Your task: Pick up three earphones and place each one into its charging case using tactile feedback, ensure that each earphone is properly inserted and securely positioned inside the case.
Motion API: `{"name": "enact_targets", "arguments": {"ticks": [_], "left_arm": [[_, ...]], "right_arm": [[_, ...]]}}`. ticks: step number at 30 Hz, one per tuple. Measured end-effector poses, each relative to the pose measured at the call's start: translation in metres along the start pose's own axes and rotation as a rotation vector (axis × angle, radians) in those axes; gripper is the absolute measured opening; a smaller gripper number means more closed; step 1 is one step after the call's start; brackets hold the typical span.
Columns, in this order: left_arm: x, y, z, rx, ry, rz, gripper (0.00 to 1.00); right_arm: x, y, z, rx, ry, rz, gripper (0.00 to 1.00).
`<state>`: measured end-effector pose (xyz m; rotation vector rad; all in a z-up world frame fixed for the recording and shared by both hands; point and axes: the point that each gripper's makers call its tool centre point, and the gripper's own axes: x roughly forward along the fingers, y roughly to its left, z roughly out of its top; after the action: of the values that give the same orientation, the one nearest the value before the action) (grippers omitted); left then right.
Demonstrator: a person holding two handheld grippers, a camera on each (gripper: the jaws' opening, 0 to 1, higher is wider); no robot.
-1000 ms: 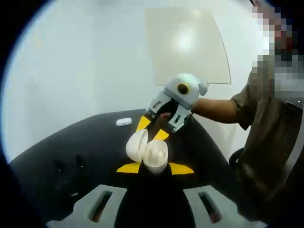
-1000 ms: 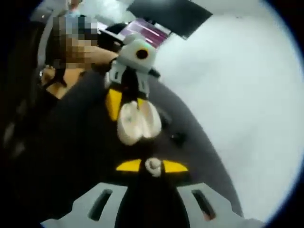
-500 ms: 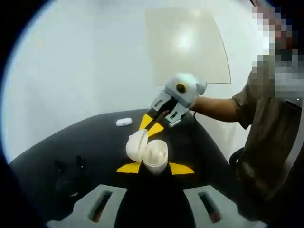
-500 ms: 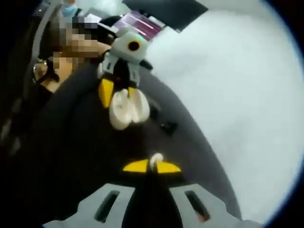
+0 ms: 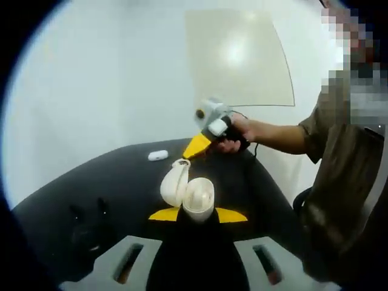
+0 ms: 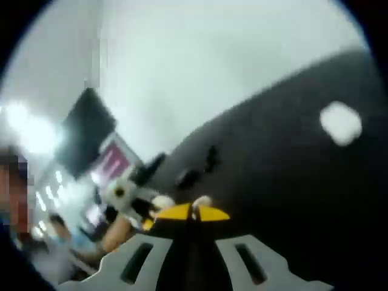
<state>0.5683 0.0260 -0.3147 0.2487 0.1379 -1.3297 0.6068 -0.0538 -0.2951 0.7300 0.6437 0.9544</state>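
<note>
Black table [image 5: 121, 176], white wall behind. Left gripper [image 5: 198, 214] stays clamped on the open white case [image 5: 189, 195]. Right gripper [image 6: 193, 213], pinching an earbud [image 6: 201, 200], has rolled over and now sits just above the lid; insertion looks imminent. Spare case [image 5: 157, 156] lies well apart.

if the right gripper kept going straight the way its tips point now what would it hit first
Probably the open lid of the white charging case held by the left gripper. The right gripper, shut on an earphone, points down at it. Depth is unclear.
</note>
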Motion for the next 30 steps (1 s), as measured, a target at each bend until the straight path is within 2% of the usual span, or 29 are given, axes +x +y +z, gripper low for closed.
{"name": "enact_targets", "arguments": {"ticks": [1, 4, 6, 7, 13, 16, 17, 20, 24, 27, 29, 30], "left_arm": [[0.000, 0.000, 0.000, 0.001, 0.001, 0.001, 0.18], [0.001, 0.000, 0.000, 0.006, 0.005, 0.004, 0.18], [0.001, 0.000, -0.001, 0.009, 0.008, 0.005, 0.18], [0.002, 0.000, -0.001, 0.010, 0.009, 0.006, 0.18], [0.002, -0.001, -0.001, 0.016, 0.013, 0.005, 0.17], [0.003, -0.001, -0.001, 0.016, 0.013, 0.005, 0.17], [0.003, -0.001, -0.001, 0.016, 0.013, 0.005, 0.17], [0.003, -0.001, -0.001, 0.017, 0.013, 0.005, 0.17], [0.003, -0.001, -0.001, 0.017, 0.013, 0.005, 0.17], [0.003, -0.001, -0.001, 0.016, 0.013, 0.004, 0.17], [0.002, -0.001, -0.001, 0.017, 0.014, 0.005, 0.17], [0.002, -0.001, -0.001, 0.017, 0.014, 0.005, 0.17]], "right_arm": [[0.000, -0.003, -0.002, -0.010, 0.003, -0.013, 0.06], [-0.004, -0.017, -0.002, -0.110, -0.004, -0.153, 0.06], [-0.004, -0.010, -0.003, -0.110, -0.017, -0.129, 0.06], [-0.005, -0.011, -0.003, -0.111, -0.018, -0.145, 0.07], [-0.026, -0.026, 0.012, -0.287, -0.061, -0.278, 0.08], [-0.030, -0.026, 0.015, -0.341, -0.046, -0.291, 0.08], [-0.031, -0.025, 0.016, -0.371, -0.045, -0.300, 0.08], [-0.036, -0.026, 0.029, -0.549, -0.050, -0.340, 0.12], [-0.037, -0.025, 0.025, -0.818, 0.033, -0.386, 0.15], [-0.031, -0.022, 0.004, -1.026, 0.166, -0.366, 0.14], [-0.027, -0.024, -0.007, -1.111, 0.233, -0.368, 0.14], [-0.026, -0.025, -0.008, -1.139, 0.243, -0.378, 0.14]]}}
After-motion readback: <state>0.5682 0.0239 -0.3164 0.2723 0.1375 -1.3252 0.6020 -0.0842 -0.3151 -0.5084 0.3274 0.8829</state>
